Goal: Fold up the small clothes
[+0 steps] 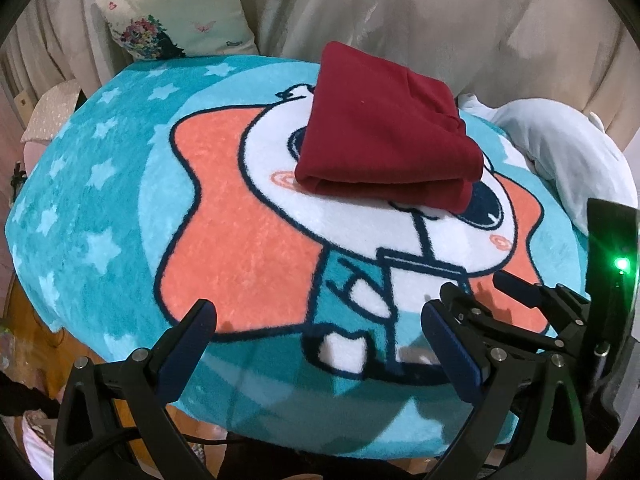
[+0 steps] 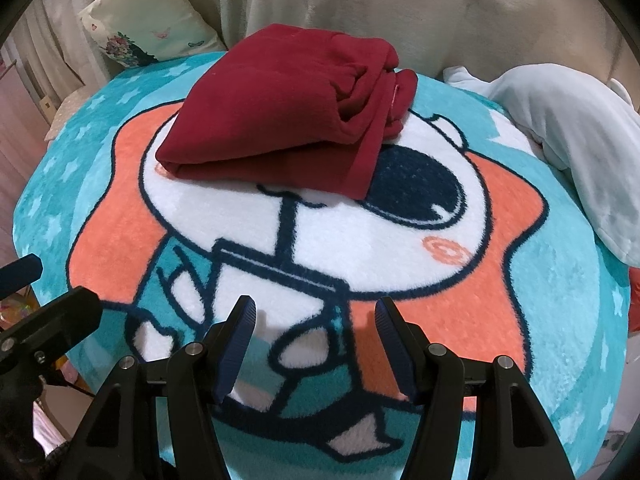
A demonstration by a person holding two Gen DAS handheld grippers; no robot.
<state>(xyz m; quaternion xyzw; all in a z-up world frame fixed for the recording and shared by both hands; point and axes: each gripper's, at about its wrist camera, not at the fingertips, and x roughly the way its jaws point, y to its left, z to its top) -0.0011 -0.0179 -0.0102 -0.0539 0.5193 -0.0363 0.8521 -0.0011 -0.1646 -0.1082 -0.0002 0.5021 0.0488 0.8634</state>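
A dark red garment (image 1: 384,140) lies folded into a thick bundle on the far part of a turquoise cartoon blanket (image 1: 100,208). It also shows in the right wrist view (image 2: 280,116), on the blanket (image 2: 568,300). My left gripper (image 1: 316,328) is open and empty, low over the blanket's near edge, well short of the garment. My right gripper (image 2: 314,324) is open and empty, also over the near part of the blanket. The right gripper shows at the right of the left wrist view (image 1: 472,300).
A pale blue-white cloth (image 1: 560,160) lies at the blanket's right edge, also in the right wrist view (image 2: 560,128). A floral pillow (image 1: 176,12) leans at the back left against cream drapery (image 1: 400,12). The blanket's near edge drops off toward a wooden floor (image 1: 36,340).
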